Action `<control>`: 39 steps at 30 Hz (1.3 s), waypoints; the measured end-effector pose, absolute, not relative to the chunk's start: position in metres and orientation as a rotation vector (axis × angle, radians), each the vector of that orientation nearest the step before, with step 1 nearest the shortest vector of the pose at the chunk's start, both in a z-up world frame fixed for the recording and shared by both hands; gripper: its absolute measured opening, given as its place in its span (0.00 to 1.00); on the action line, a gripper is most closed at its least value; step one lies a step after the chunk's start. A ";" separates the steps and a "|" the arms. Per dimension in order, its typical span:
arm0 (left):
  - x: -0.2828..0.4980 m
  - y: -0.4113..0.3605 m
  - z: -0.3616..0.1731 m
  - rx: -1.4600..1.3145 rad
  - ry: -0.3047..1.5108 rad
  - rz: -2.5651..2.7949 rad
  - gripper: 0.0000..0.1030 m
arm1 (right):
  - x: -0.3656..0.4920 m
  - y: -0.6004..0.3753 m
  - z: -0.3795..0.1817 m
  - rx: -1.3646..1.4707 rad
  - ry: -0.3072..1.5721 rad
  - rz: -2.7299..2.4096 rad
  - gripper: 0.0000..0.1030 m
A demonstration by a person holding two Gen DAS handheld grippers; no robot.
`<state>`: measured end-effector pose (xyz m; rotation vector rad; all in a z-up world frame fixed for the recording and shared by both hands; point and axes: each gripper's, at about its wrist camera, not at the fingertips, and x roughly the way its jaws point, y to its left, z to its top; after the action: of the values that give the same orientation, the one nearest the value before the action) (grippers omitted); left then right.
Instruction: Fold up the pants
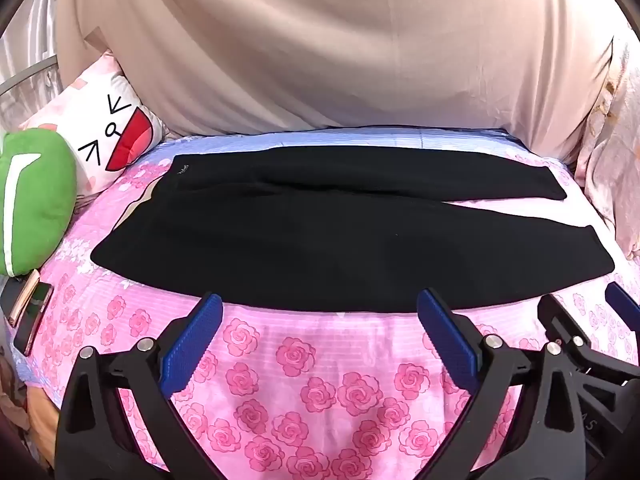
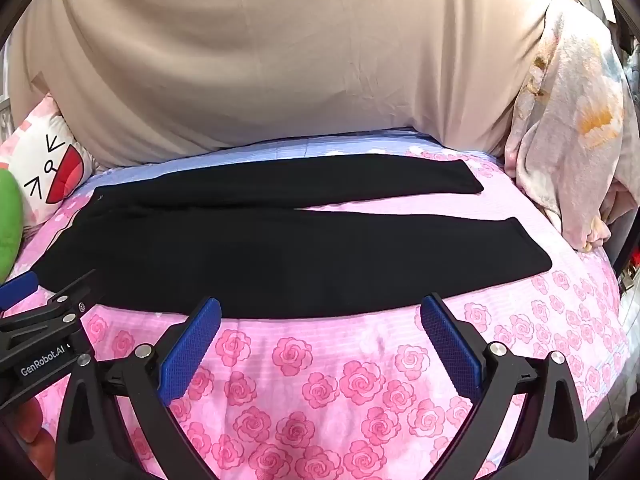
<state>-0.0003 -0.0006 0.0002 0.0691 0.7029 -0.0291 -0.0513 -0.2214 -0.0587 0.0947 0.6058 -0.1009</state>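
Hovering wide apart and empty, left gripper (image 1: 318, 312) and right gripper (image 2: 320, 316) fingers sit just short of the black pants (image 1: 304, 240) — laid flat, unfolded, legs rightward on the rose-print bed (image 1: 280, 360). Step judged: pre-grasp; next needs near-leg edge pinches. Room: pillow (image 1: 108, 132) left, blanket (image 2: 568, 152) right.

Black pants (image 1: 304, 236) lie on a pink rose-patterned bedsheet (image 1: 320, 380) beside a green cushion (image 1: 36, 200).
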 end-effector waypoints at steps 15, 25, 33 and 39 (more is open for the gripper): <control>0.002 -0.007 0.005 0.086 0.708 -0.013 0.93 | -0.051 -0.218 -0.062 0.069 0.617 -0.109 0.95; 0.004 0.000 -0.005 0.088 0.705 -0.012 0.93 | -0.049 -0.219 -0.061 0.065 0.614 -0.116 0.95; 0.001 -0.002 -0.006 0.091 0.706 -0.012 0.93 | -0.049 -0.219 -0.060 0.065 0.613 -0.117 0.95; -0.003 -0.001 -0.008 0.097 0.703 -0.010 0.94 | -0.049 -0.219 -0.058 0.070 0.609 -0.118 0.95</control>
<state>-0.0033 -0.0006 -0.0077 0.0971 0.7030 -0.0104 -0.0494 -0.2195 -0.0581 0.0695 0.6092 -0.1184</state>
